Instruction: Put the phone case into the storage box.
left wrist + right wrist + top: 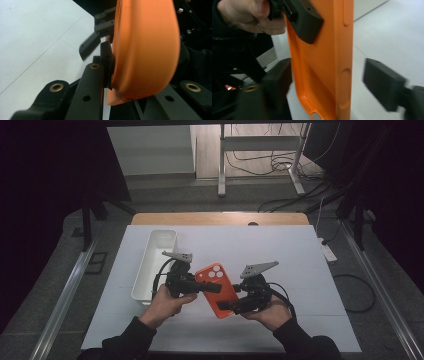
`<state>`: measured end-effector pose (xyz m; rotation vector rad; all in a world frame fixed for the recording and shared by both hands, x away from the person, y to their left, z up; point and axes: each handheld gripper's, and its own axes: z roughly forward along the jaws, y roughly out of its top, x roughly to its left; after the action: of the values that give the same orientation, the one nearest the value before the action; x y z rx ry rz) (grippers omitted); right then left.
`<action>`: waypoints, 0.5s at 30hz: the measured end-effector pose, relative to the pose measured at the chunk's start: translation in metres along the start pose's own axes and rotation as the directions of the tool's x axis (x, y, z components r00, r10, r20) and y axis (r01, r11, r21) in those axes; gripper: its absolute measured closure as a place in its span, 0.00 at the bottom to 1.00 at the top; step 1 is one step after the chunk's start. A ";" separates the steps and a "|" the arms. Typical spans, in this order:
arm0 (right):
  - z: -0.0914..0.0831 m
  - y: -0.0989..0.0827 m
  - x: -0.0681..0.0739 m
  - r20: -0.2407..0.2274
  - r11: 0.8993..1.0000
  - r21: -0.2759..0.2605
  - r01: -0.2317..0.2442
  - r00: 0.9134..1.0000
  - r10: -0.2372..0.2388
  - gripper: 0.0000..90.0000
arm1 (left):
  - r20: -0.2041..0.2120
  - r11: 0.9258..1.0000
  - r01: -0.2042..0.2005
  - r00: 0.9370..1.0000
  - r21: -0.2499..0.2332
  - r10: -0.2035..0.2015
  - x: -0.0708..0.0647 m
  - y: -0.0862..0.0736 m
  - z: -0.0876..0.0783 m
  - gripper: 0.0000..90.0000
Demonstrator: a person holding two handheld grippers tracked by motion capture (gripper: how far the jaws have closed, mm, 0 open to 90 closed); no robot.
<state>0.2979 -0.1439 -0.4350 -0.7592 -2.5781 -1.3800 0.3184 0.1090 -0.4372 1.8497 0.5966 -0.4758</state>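
With the left gripper (pixel 212 287) pinching the orange phone case (pixel 217 289) above the bench (pixel 280 250), the right gripper (pixel 227 306), spread at its five o'clock end, could twist it loose.

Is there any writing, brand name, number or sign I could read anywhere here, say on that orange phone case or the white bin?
None can be read.
Orange phone case: plain in all three views, no logo or lettering.
White bin: no label.
Left gripper and right gripper: bare black parts, no markings legible.
White table cover: blank.
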 end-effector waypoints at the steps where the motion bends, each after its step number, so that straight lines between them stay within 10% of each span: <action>1: 0.000 0.000 0.000 -0.009 1.000 0.004 0.005 1.000 -0.005 0.41 | 0.002 1.000 -0.003 1.000 0.001 0.003 0.000 0.000 0.000 0.92; 15: -0.001 0.000 -0.002 -0.123 1.000 0.024 0.006 0.992 -0.003 0.85 | 0.046 1.000 -0.029 0.999 0.000 0.029 -0.004 0.002 0.002 0.90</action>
<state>0.2996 -0.1457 -0.4353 -0.6439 -2.4990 -1.3491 0.3164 0.1061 -0.4342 1.8411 0.5376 -0.4980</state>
